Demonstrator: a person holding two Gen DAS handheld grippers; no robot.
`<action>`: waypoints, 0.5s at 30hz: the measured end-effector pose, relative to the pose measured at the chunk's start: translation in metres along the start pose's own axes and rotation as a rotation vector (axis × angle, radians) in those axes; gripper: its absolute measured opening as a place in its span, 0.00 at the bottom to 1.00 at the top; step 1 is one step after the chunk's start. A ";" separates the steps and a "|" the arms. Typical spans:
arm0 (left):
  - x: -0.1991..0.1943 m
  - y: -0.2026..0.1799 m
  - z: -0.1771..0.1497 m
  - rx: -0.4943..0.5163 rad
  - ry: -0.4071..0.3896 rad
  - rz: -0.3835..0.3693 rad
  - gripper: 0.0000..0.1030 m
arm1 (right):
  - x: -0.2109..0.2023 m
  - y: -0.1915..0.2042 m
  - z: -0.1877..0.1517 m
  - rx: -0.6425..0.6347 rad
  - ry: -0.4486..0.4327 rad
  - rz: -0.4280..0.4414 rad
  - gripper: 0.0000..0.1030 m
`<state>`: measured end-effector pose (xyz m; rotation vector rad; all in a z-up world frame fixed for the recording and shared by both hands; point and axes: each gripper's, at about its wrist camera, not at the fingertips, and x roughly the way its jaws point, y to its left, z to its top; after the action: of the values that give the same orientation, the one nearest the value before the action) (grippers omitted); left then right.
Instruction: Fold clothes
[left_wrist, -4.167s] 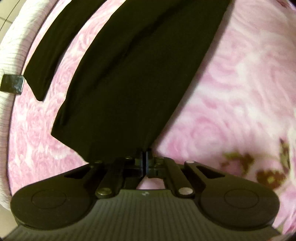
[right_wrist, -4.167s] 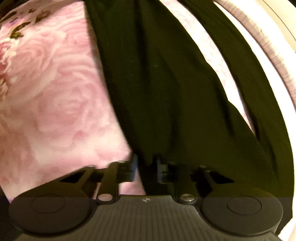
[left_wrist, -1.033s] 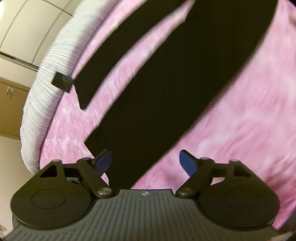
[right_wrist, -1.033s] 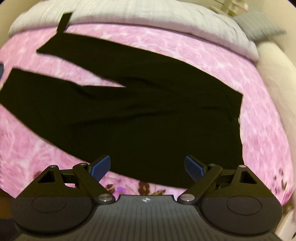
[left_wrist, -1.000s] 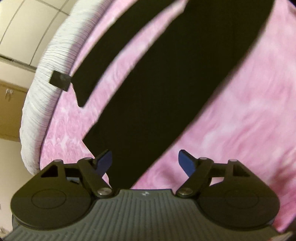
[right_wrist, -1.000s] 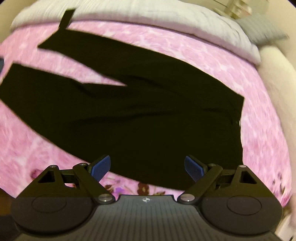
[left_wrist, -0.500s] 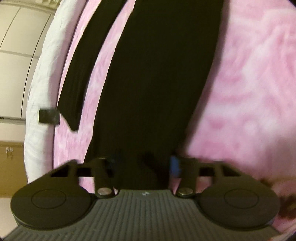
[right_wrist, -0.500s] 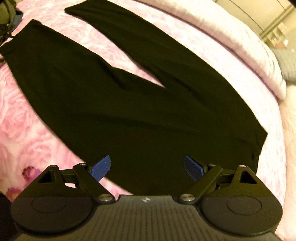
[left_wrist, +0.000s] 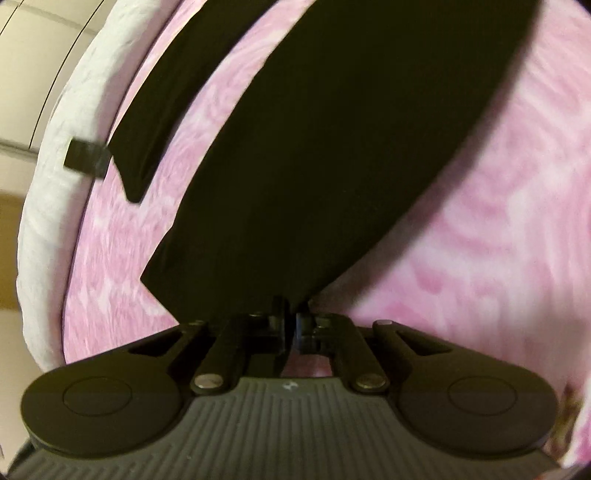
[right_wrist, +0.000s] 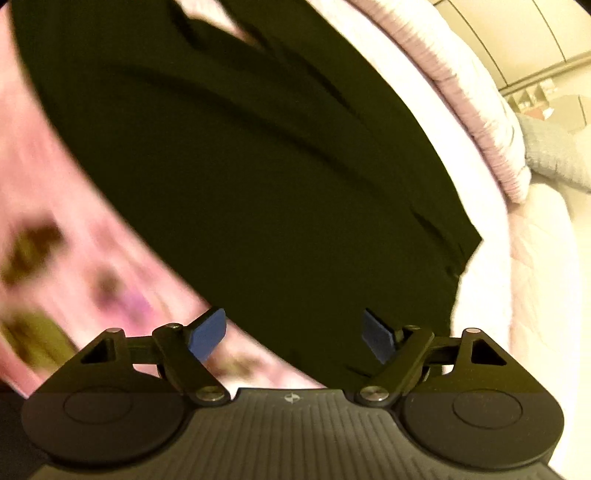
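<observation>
**Left jaws clamp the trouser hem, right jaws wide over the waist**

While the black trousers (left_wrist: 332, 155) lie spread across the pink rose-patterned bedspread (left_wrist: 498, 221), let's take in the surroundings first. A white ribbed quilt (left_wrist: 48, 206) runs along the far edge of the bed, and a small dark tag (left_wrist: 86, 158) sits on it, just beside the end of the farther trouser leg. In the right wrist view there's a grey pillow (right_wrist: 554, 155) beyond the quilt, with pale cabinet fronts behind it. Nothing lies on top of the trousers; both legs are flat, parted by a strip of pink.

Now the poses. Both tools angle steeply down toward the bed. The left gripper (left_wrist: 291, 314) sits right at the end of the nearer leg, at its hem corner. The right gripper (right_wrist: 295, 332) hangs over the waist end of the trousers, close to the near edge of the cloth, and its picture is blurred.

And the jaws! On the left they've just snapped together, nearly touching, with the black hem pinched between them. On the right they've just been narrowing a little but remain wide apart, blue pads (right_wrist: 207, 334) showing, cloth lying beneath the gap and nothing gripped.
</observation>
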<state>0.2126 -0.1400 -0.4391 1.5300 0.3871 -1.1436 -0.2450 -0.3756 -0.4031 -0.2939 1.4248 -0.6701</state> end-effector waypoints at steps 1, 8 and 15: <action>0.000 -0.002 0.003 -0.006 0.016 0.004 0.04 | 0.007 -0.005 -0.012 -0.024 0.004 -0.013 0.74; 0.006 -0.019 0.019 -0.041 0.122 0.073 0.04 | 0.063 -0.024 -0.087 -0.239 -0.056 -0.061 0.73; 0.011 -0.023 0.034 -0.125 0.212 0.149 0.03 | 0.081 -0.033 -0.114 -0.367 -0.305 -0.150 0.44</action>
<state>0.1848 -0.1662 -0.4576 1.5465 0.4702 -0.8292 -0.3635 -0.4263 -0.4670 -0.7652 1.2329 -0.4559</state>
